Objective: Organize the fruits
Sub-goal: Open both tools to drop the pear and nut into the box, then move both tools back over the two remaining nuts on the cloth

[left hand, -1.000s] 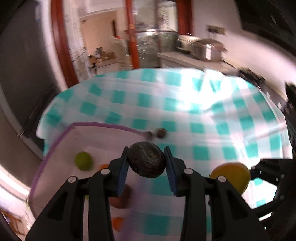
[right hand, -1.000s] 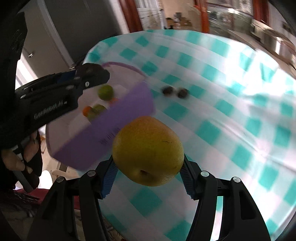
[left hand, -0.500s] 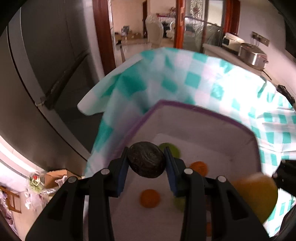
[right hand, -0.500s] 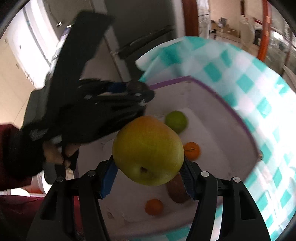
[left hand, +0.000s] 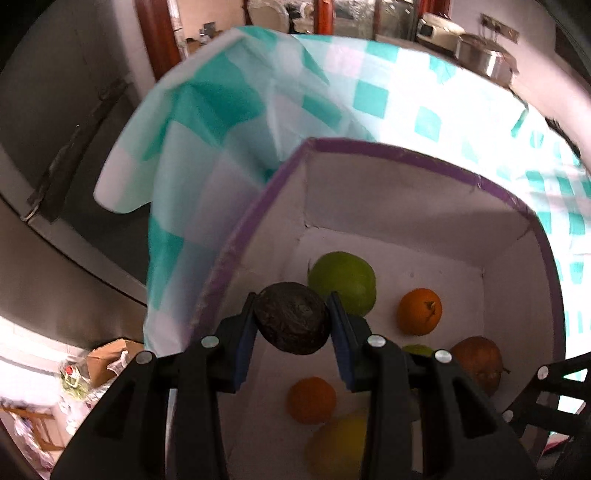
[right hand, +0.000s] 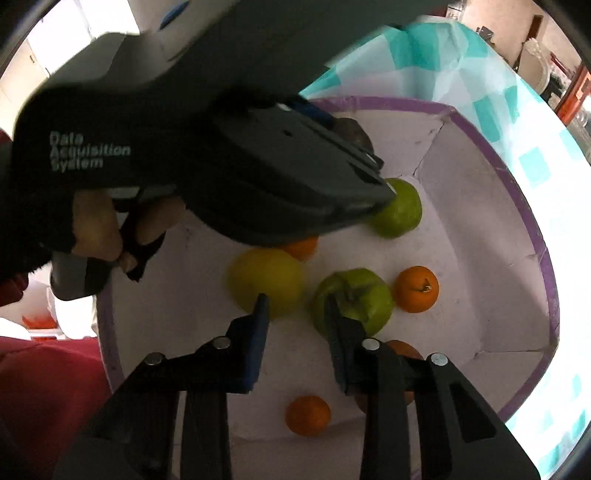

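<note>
The left gripper (left hand: 291, 325) clamps a dark wrinkled avocado (left hand: 291, 318) above the purple-rimmed white cardboard box (left hand: 406, 155). The right gripper (right hand: 297, 314) gapes empty; a yellow round pear (right hand: 264, 280) lies in the box at its 11 o'clock.

The place is a home kitchen or dining area. A teal-and-white checked cloth (left hand: 258, 92) covers the tabletop. Behind it a counter carries a steel pot (left hand: 484, 59) and a white appliance (left hand: 430, 22), below a wall socket strip (left hand: 498, 27). Red-brown wooden door frames (left hand: 157, 44) open onto further rooms, and a cardboard box (left hand: 110, 356) sits on the floor.
</note>
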